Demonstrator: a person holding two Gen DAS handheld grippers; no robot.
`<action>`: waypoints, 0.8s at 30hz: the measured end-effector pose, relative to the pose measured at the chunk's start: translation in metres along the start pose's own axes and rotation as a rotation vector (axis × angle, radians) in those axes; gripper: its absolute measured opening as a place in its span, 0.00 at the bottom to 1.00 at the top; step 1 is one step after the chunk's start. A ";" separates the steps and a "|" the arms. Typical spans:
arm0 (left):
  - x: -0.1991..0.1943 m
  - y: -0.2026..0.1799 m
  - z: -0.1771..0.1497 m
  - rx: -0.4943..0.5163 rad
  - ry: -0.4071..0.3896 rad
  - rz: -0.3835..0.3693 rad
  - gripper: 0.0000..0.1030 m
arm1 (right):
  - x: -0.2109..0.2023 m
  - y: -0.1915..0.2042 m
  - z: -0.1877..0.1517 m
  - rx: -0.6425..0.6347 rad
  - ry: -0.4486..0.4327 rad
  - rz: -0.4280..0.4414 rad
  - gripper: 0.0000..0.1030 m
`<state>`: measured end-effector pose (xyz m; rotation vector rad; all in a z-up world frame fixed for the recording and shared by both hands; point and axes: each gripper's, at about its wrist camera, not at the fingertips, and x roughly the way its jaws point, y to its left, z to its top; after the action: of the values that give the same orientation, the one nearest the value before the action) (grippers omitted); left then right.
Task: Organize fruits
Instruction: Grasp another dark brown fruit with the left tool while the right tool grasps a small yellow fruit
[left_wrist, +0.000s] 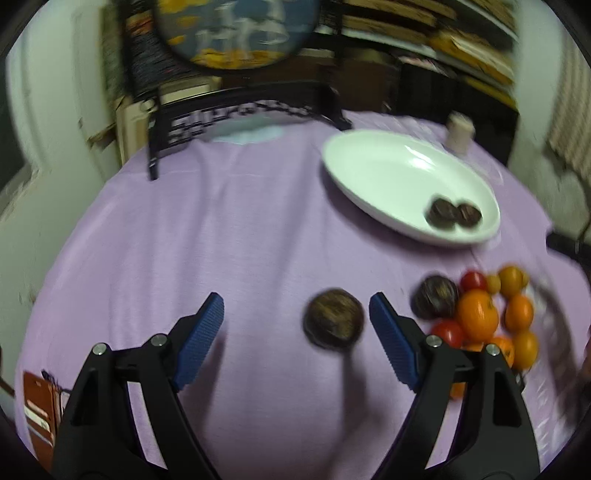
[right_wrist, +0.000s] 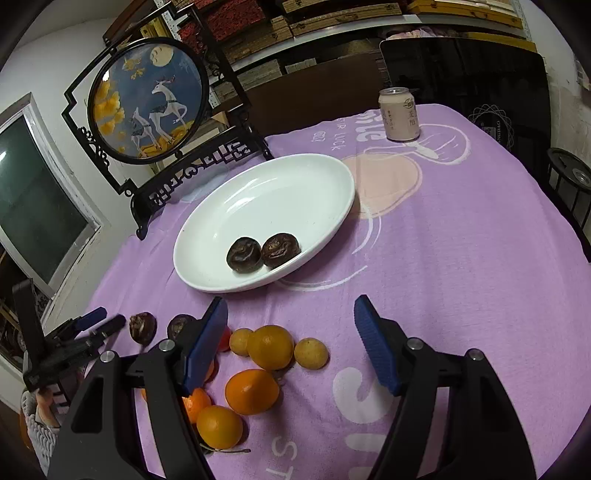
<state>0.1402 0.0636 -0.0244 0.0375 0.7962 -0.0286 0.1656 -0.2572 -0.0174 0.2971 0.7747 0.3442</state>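
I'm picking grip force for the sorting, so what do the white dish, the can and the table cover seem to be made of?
White dish: probably glazed ceramic or glossy melamine, since its smooth surface throws bright highlights. Can: looks like thin metal with a printed matte label and a shiny rimmed top. Table cover: soft fleece-like fabric, with a fuzzy matte purple nap and printed white lettering.

A soft, matt purple cloth (right_wrist: 443, 258) covered the tabletop. The white plate (right_wrist: 207, 236) looked glossy and smooth, like glazed ceramic. The 2 dark fruits (right_wrist: 262, 252) in it had wrinkled, rough skins; the oranges (right_wrist: 252, 391) were smooth with a slight shine. Each hand-held gripper's fingers (right_wrist: 376, 350) carried ribbed blue pads on matt black plastic.
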 end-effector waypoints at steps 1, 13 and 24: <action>0.002 -0.006 -0.002 0.025 0.005 0.007 0.80 | 0.000 0.000 0.000 -0.001 0.002 0.000 0.69; 0.034 -0.015 -0.004 0.038 0.085 -0.022 0.60 | 0.006 0.008 -0.005 -0.032 0.032 -0.013 0.69; 0.036 -0.013 -0.004 0.033 0.092 -0.038 0.42 | 0.015 0.002 -0.025 -0.128 0.086 -0.138 0.56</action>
<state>0.1616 0.0501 -0.0532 0.0552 0.8880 -0.0764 0.1565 -0.2458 -0.0428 0.1088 0.8494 0.2764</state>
